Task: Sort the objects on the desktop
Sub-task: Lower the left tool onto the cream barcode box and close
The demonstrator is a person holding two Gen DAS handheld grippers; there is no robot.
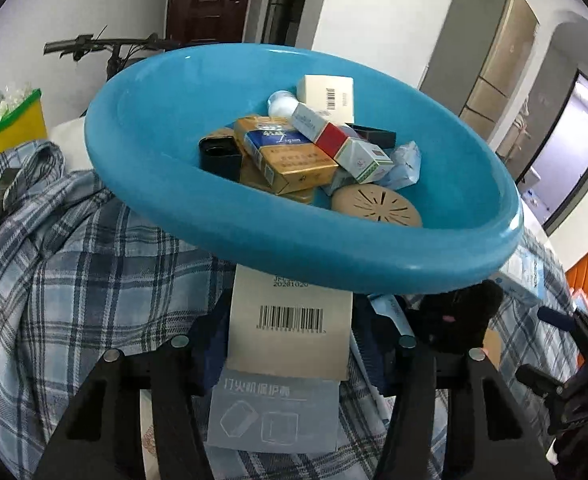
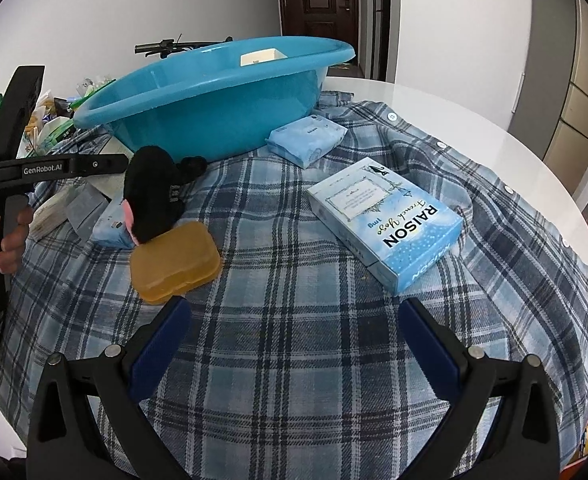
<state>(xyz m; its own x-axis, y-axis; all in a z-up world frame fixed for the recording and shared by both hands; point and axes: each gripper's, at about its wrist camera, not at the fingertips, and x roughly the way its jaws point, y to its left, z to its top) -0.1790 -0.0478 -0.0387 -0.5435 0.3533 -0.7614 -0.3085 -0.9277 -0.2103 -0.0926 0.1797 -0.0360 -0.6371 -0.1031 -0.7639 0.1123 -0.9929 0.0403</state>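
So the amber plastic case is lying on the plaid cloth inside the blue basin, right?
Not quite. The amber plastic case does lie on the plaid cloth, but outside the blue basin, in front of it, as the right wrist view shows.

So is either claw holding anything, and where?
Left claw pinches the beige barcode box by its two long sides, near the grey end. Right claw is open, empty.

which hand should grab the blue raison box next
Right. Its open gripper faces the RAISON box with only plaid cloth between; the left gripper has a barcoded beige box between its jaws.
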